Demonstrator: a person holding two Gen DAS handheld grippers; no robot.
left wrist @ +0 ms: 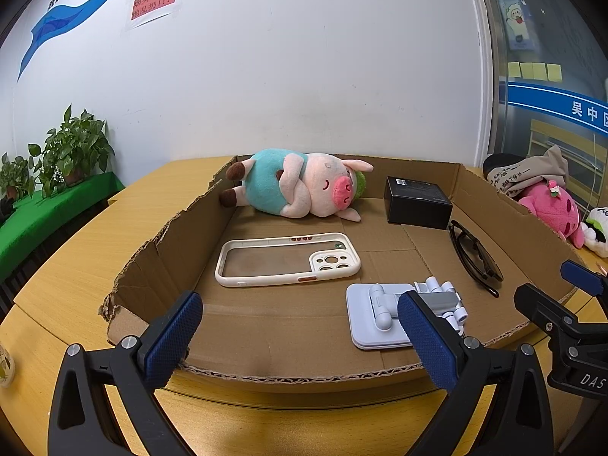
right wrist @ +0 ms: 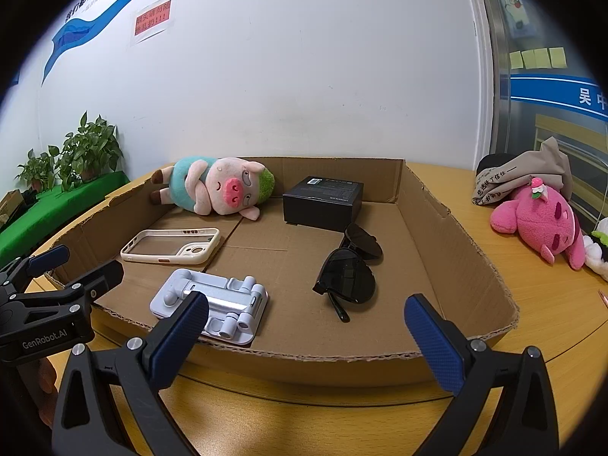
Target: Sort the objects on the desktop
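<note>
Phone stand point(left wrist: 383, 311) partly hidden behind finger; white plush point(right wrist: 598, 250) cut off by frame edge.

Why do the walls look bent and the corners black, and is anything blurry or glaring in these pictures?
Left wrist view: fisheye lens bows the cardboard tray and wall, darkens the corners; the plush pig is sharp under even, soft light. Right wrist view: same bending, heavier black ring; the sunglasses show only faint reflections; no strong glare, only soft shadows.
</note>
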